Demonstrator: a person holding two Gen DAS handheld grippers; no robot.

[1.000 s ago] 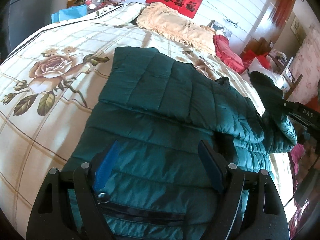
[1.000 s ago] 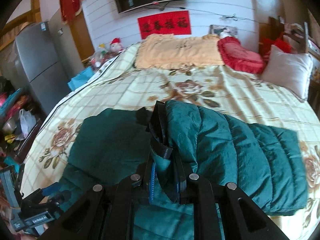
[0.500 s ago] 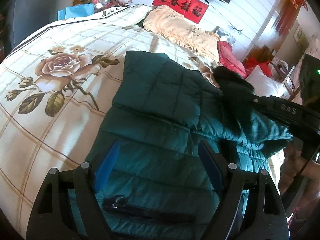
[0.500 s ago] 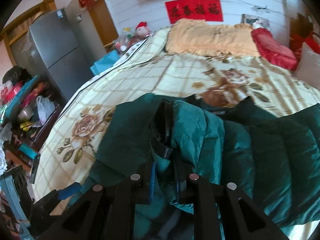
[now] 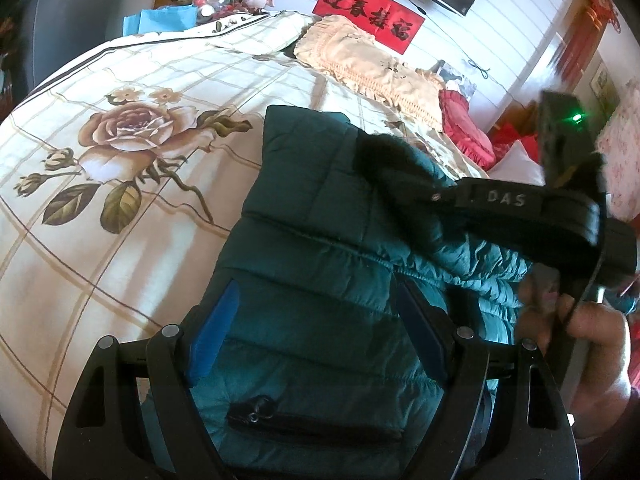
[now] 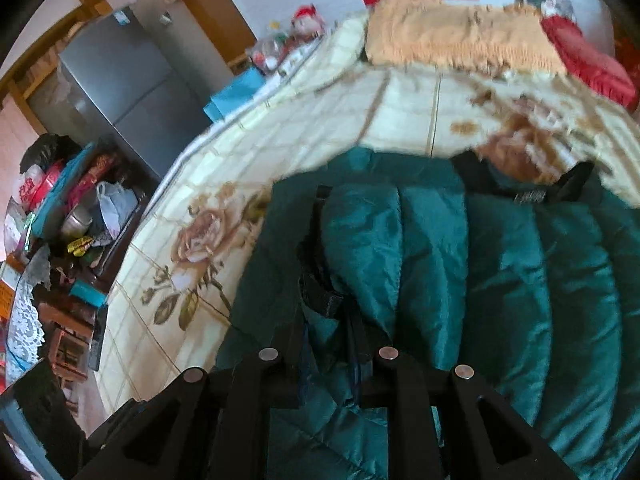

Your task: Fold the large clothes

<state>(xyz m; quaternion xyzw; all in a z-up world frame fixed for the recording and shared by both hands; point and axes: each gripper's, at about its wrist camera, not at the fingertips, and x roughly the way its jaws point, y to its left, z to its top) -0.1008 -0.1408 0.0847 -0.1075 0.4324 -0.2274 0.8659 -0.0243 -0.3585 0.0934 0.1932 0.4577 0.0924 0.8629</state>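
1. My left gripper (image 5: 316,320) hovers tilted down, jaws spread, over the dark-green quilted puffer jacket (image 5: 320,240) on the rose-print bed (image 5: 120,168).
2. My right gripper (image 6: 326,320), angled down, has just been opening; the jacket's black-trimmed edge (image 6: 320,280) sits between its jaws.

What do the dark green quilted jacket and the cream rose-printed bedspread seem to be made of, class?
Dark green quilted jacket: likely padded nylon or polyester, slightly glossy; puffy stitched channels catch the light. Cream rose-printed bedspread: probably woven cotton or a blend, matte, creasing softly.
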